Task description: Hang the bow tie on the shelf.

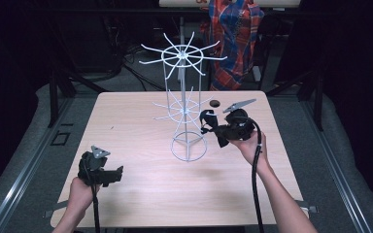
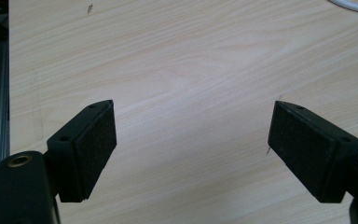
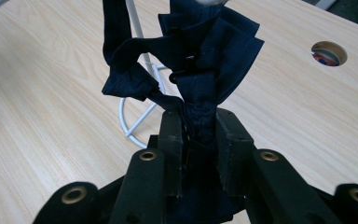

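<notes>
The table point(image 1: 141, 126) is evenly lit from above while the surroundings sink into darkness. Shadows are faint and soft. All views look slightly soft.

Left gripper point(image 1: 119, 173) low over near-left table area, jaws spread wide, nothing between pads point(image 2: 95, 149); left hand point(image 1: 82, 187) wrapped round body. Right gripper point(image 1: 209, 124) held raised, pointing leftward, jaws clamped tight; right hand point(image 1: 250, 145) beneath body, forearm stretched forward.
</notes>
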`<state>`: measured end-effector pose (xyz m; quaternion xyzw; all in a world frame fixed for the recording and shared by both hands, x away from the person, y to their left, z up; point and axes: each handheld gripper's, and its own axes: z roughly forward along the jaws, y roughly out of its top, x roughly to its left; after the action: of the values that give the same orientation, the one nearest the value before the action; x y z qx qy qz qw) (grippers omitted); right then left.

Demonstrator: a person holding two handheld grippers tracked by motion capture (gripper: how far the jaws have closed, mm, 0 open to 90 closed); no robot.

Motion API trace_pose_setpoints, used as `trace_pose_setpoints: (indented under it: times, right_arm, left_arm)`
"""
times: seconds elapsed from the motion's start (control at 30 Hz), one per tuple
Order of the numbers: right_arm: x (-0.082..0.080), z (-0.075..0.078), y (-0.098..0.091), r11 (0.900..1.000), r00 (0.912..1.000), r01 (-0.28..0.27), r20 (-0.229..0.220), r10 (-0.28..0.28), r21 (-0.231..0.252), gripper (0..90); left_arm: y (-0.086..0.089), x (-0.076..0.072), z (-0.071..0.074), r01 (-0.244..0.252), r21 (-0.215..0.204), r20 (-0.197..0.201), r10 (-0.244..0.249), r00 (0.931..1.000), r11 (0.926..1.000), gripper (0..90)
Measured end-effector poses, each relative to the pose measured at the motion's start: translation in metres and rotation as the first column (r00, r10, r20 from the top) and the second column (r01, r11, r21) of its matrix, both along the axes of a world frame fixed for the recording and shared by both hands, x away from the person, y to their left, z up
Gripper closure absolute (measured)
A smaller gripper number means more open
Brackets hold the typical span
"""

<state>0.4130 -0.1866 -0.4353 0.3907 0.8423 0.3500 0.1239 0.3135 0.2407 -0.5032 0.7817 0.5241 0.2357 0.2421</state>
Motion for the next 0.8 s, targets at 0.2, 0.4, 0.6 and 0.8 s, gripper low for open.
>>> trace_pose_setpoints:
  times: [0.2,0.4,0.6,0.8]
  right_arm:
    - [0.003,-0.006,0.006,0.9999,1.0,-0.002,-0.007,0.002,-0.015,74.0]
    - [0.004,-0.01,0.008,0.9996,1.0,0.001,-0.007,-0.001,-0.03,73.9]
    - [0.005,-0.015,0.01,0.9994,1.0,-0.002,-0.007,0.002,-0.035,73.8]
    - [0.006,-0.017,0.011,0.9995,1.0,0.003,-0.008,-0.004,-0.031,73.6]
  left_arm:
    - [0.0,0.0,0.0,0.001,-0.001,-0.001,-0.001,1.0,1.0,15.6]
    - [0.0,0.0,0.0,0.002,0.0,0.002,-0.002,1.0,1.0,15.6]
    - [-0.001,0.0,0.0,0.002,0.001,0.002,-0.002,1.0,1.0,15.6]
    - [-0.001,0.0,0.0,0.005,0.001,0.0,-0.005,1.0,1.0,15.6]
